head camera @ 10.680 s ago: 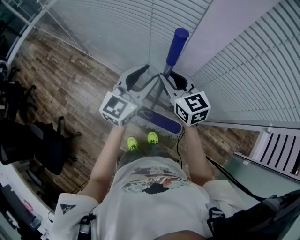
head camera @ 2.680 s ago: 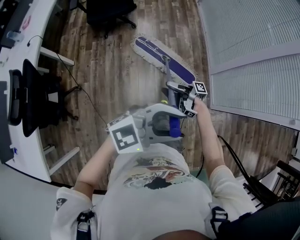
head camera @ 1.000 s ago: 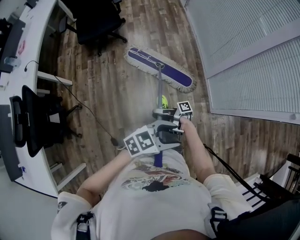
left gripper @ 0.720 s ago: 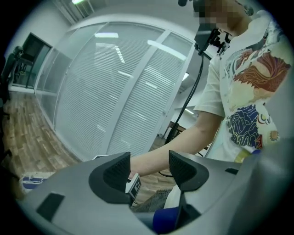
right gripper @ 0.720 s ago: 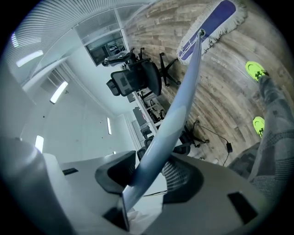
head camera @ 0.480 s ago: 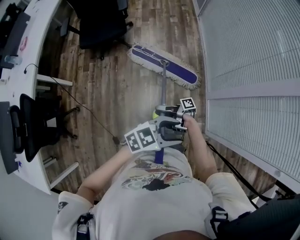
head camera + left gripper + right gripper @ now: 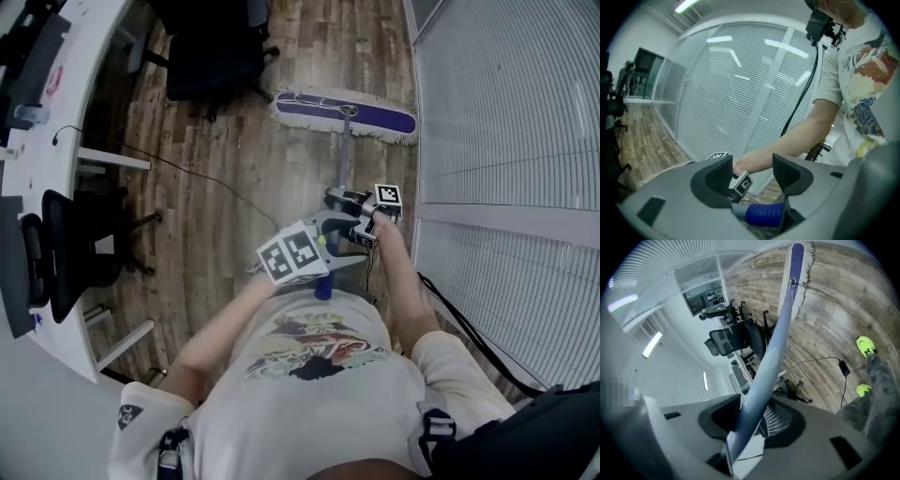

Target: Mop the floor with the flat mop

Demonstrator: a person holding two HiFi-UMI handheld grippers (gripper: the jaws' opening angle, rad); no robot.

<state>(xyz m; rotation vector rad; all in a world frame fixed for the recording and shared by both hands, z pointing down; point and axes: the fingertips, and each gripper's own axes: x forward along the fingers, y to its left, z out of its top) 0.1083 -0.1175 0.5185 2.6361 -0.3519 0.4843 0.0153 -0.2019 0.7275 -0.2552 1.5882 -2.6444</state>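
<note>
Your right gripper (image 7: pixel 345 202) is the one nearer the mop head (image 7: pixel 345 111) in the head view. Your left gripper (image 7: pixel 330 246) sits behind it, close to your body. The mop head lies far ahead on the floor (image 7: pixel 234 197), its long side going left to right. Its right end is by the window wall (image 7: pixel 506 112).

In the left gripper view, the jaws stand wide, with the blue grip (image 7: pixel 764 215) low between them.

In the right gripper view, the jaws have just been closing and now pinch the pole (image 7: pixel 780 329), which runs straight out to the mop head.
</note>
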